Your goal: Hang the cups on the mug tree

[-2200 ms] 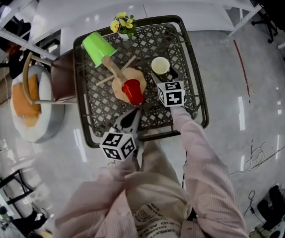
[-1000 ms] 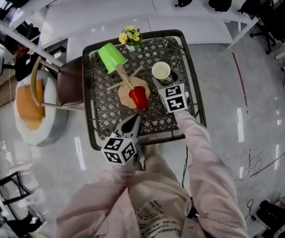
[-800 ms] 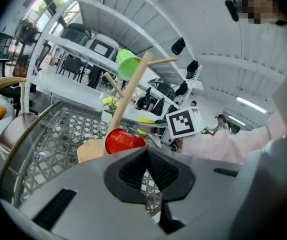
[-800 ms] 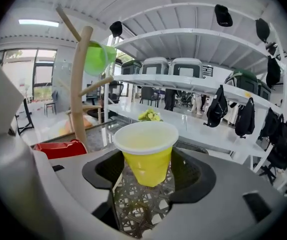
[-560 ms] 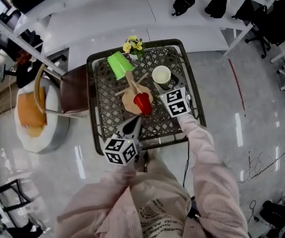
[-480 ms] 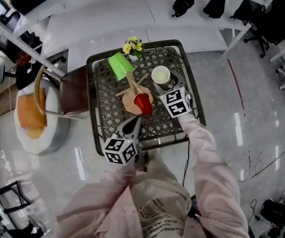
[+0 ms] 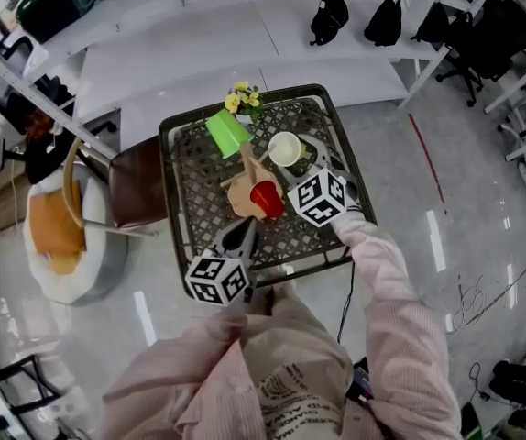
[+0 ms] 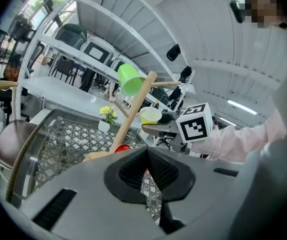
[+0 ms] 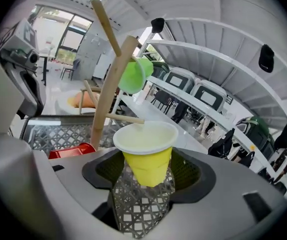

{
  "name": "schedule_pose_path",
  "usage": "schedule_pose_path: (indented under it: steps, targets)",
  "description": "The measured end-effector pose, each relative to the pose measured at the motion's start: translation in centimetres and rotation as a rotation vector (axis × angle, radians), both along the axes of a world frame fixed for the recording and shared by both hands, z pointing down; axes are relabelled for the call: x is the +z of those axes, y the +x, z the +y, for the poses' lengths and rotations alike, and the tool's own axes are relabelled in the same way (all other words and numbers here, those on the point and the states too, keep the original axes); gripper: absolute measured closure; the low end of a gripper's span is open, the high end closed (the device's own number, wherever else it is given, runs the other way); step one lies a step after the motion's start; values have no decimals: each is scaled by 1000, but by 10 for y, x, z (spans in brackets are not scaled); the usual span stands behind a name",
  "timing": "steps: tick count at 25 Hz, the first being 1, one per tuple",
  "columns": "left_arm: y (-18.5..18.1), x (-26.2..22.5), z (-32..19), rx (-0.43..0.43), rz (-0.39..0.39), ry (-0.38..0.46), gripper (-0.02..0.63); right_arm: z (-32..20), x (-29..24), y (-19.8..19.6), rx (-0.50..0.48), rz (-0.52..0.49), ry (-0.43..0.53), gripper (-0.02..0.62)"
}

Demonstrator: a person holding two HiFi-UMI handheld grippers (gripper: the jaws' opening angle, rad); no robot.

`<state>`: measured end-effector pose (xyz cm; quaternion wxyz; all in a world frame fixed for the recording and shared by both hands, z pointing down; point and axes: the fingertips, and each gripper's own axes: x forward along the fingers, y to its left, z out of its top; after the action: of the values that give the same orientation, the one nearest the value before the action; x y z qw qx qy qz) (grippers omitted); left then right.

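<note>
yellow cup [image 9: 146, 140] upright, lifted off the table, clamped at its body in right gripper [image 9: 146, 173]; rim just beside the tip of a bare peg [image 9: 125, 118] on mug tree [image 9: 110, 86], trunk to its left; left gripper [image 8: 146, 173] closed, empty, well apart.

Glossy pale floor [image 7: 483, 246]: reflecting strip lights, carrying loose cables [image 7: 478, 291]. Long white shelving [image 7: 199, 58]: running behind the black lattice counter [image 7: 199, 204], holding two black bags [image 7: 329, 12]. Brown chair [image 7: 139, 186] and orange-cushioned round seat [image 7: 57, 232]: standing at the counter's left. Black office chairs [image 7: 506, 26]: crowding the far right corner. Windows [image 9: 58, 34]: letting in daylight.
</note>
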<state>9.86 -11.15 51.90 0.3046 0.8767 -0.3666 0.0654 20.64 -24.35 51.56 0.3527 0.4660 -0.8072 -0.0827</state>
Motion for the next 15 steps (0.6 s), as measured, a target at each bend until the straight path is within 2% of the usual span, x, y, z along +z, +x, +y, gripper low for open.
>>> schedule_pose_path:
  steps: [10,15]
  targets:
    - [-4,-9,-4,50,13,23,607,2,-11,-14,-64,147,40,308]
    - [-6,-15,-5,65,18,44,607,8,-10,-21,-133,272,70,308]
